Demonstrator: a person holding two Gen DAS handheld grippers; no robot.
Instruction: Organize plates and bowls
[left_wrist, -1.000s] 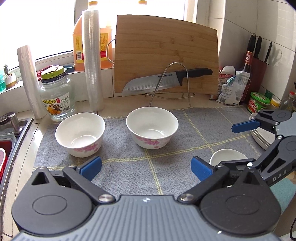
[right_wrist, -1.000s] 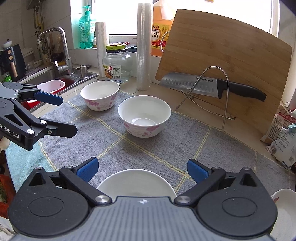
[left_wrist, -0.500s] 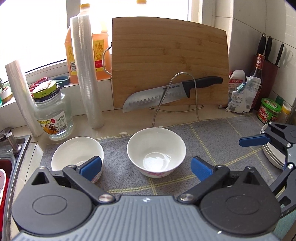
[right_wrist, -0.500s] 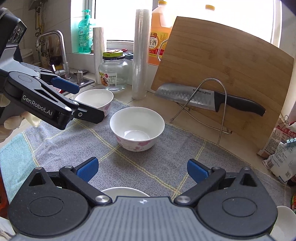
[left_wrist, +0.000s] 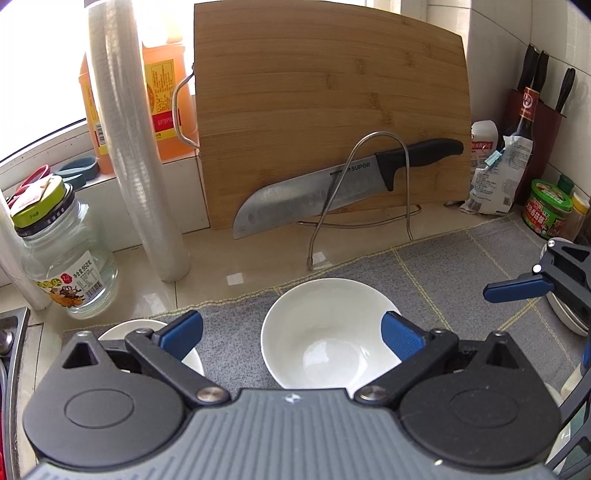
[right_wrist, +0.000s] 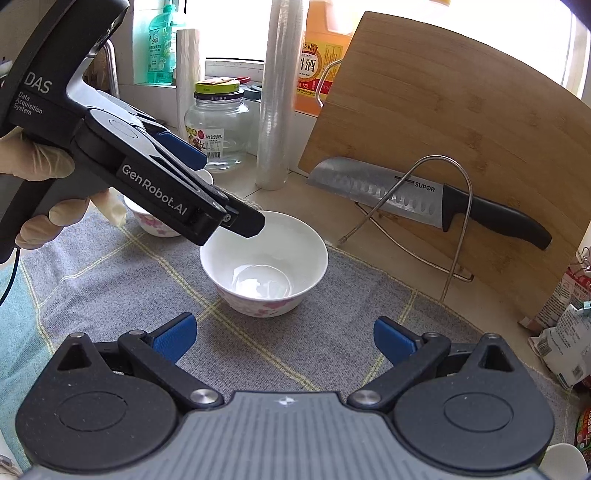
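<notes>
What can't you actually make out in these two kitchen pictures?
- Second bowl: in the left wrist view mostly behind the left claw; in the right wrist view behind that claw's body.
- Stacked plates: left wrist view, covered by the right claw and cut by the edge.
- Jar label: too small to read.

Left gripper (left_wrist: 291, 330) fingers spread above white bowl (left_wrist: 325, 332); knife (left_wrist: 332, 184) behind.

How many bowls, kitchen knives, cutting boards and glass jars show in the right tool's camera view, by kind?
Bowls: 2, the near bowl and the far bowl
Kitchen knives: 1
Cutting boards: 1
Glass jars: 1
Total: 5
The cut-off white rim at the bottom right corner is not counted.
</notes>
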